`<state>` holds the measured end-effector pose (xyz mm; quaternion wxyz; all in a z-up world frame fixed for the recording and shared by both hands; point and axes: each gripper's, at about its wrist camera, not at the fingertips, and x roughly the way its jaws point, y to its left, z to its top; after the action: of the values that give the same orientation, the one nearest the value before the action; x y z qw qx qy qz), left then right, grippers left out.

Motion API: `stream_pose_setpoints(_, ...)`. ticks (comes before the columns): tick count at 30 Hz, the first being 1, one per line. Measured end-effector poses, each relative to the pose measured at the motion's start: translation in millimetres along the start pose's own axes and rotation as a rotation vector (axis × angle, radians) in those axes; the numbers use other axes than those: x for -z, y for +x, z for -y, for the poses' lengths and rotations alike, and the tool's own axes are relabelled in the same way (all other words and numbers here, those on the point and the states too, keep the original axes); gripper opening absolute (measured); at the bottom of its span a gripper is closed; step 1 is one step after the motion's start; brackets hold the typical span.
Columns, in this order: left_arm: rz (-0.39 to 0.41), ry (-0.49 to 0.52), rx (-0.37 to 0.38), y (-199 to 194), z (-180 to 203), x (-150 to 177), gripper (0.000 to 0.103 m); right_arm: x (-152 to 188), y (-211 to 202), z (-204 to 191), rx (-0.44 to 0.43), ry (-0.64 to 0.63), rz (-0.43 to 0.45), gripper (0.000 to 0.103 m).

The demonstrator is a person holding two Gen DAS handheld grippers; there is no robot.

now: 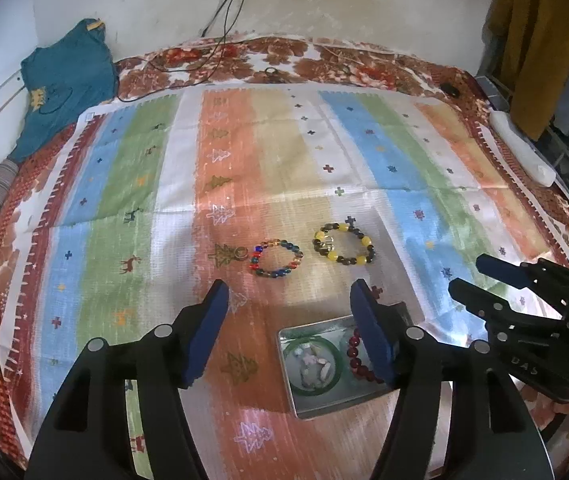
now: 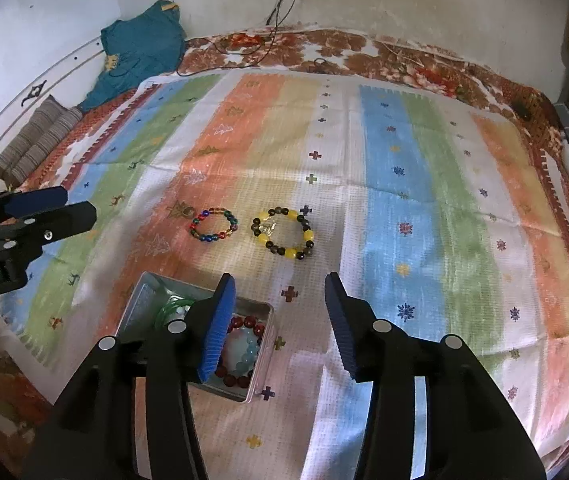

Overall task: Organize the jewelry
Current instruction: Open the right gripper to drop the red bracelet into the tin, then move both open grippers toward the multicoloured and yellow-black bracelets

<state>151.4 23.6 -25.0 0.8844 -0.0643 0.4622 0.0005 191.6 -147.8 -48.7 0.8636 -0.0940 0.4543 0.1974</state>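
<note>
Left gripper [image 1: 289, 336]: black frame, blue-padded fingers spread apart, empty, poised over the striped cloth [image 1: 132, 184].
Right gripper [image 2: 280, 324]: likewise spread and empty; its left finger overlaps the tin.
Rectangular metal tin [image 2: 262, 364]: just below both grippers; holds a green bangle [image 1: 338, 380], dark red bead bracelet [image 2: 244, 324] and pale blue bead bracelet [image 2: 246, 354].
Multicoloured bead bracelet [image 1: 277, 260]: on the cloth beyond the fingertips.
Yellow-and-dark bead bracelet [image 1: 344, 244]: just beside it, to its right.

Red bead bracelet [image 1: 358, 356] in tin [image 1: 304, 408], half behind left claw [image 1: 290, 336].
</note>
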Motion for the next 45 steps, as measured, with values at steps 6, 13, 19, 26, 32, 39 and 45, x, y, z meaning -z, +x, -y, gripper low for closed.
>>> stream_pose_setpoints(6,0.01,-0.013,-0.013,1,-3,-5,0.075,-6,2,3,0.038,-0.005,0.014,0.057)
stream_pose_setpoints(13,0.014,-0.028,-0.047,1,-3,-9,0.086,-13,5,8,0.064,0.009,0.019,0.063)
stream_pose_setpoints(19,-0.006,-0.048,-0.068,12,-8,-13,0.087,-16,12,4,0.063,-0.007,-0.004,0.063)
stream_pose_setpoints(26,-0.044,-0.057,-0.1,30,-15,-15,0.087,-21,23,4,0.077,-0.016,-0.025,0.063)
stream_pose_setpoints(32,-0.066,-0.06,-0.118,44,-20,-21,0.087,-26,38,9,0.077,-0.003,-0.051,0.063)
stream_pose_setpoints(39,-0.085,-0.052,-0.134,59,-23,-27,0.087,-31,50,14,0.074,0.012,-0.071,0.063)
stream_pose_setpoints(45,-0.118,-0.047,-0.152,77,-29,-31,0.087,-34,60,17,0.072,0.024,-0.079,0.068)
